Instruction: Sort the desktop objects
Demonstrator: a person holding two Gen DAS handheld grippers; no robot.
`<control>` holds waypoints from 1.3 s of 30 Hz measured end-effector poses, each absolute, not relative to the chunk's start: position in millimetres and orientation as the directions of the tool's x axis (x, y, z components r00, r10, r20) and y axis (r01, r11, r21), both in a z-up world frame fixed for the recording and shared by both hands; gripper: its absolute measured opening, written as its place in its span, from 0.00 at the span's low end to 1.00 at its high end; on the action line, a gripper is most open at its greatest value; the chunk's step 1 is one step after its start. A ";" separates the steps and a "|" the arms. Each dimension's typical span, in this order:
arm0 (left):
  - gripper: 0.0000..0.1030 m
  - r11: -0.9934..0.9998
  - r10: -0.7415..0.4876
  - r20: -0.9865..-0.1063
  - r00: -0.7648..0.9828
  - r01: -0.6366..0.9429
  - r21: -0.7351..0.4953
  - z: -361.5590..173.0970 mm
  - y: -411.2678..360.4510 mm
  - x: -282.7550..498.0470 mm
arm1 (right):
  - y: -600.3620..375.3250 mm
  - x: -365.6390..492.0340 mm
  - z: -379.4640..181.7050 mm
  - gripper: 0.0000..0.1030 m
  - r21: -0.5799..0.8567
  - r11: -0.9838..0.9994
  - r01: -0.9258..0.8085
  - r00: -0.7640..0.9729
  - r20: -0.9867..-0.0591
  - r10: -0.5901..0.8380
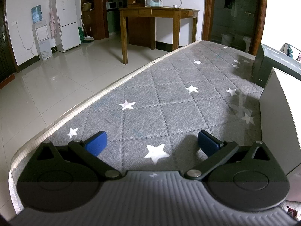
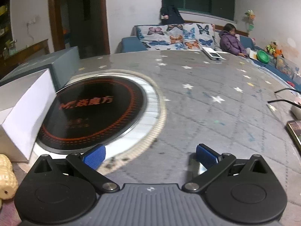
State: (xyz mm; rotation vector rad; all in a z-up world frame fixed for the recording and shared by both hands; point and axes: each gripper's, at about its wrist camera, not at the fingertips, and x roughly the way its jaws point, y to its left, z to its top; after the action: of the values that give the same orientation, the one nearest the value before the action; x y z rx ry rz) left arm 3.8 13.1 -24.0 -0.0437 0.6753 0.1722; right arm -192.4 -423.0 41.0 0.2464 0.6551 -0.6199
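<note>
My left gripper [image 1: 152, 143] is open just above a grey star-patterned table cover [image 1: 169, 98], nothing between its blue pads. At its right stand a white box [image 1: 280, 124] and, behind that, a dark grey box [image 1: 270, 64]. My right gripper [image 2: 150, 155] is open too, empty, low over the same cover [image 2: 216, 98]. Ahead and left of it lies a round black induction plate [image 2: 94, 111] with orange lettering and a silver rim. The white box [image 2: 24, 109] and dark grey box [image 2: 47, 66] sit at the plate's left. A cream toy [image 2: 6, 180] shows at the lower left edge.
A small white device [image 2: 214, 55] lies at the table's far edge. A dark book-like item [image 2: 294, 131] and black cables [image 2: 282, 96] sit at the right. A person in a purple jacket [image 2: 230, 41] sits on a sofa beyond. The table edge [image 1: 84, 105] drops to tiled floor on the left.
</note>
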 end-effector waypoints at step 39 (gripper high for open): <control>1.00 0.983 0.157 -0.626 0.764 -0.185 0.020 -23.6 12.1 3.2 | -377.7 -127.8 39.0 1.00 -0.017 0.773 0.634 0.583 -0.646 -0.492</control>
State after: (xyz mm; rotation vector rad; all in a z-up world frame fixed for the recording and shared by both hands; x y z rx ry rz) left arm 3.2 12.1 -23.6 -0.0434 0.6759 0.1855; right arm -127.8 -377.7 39.0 0.2261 0.6799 -0.6639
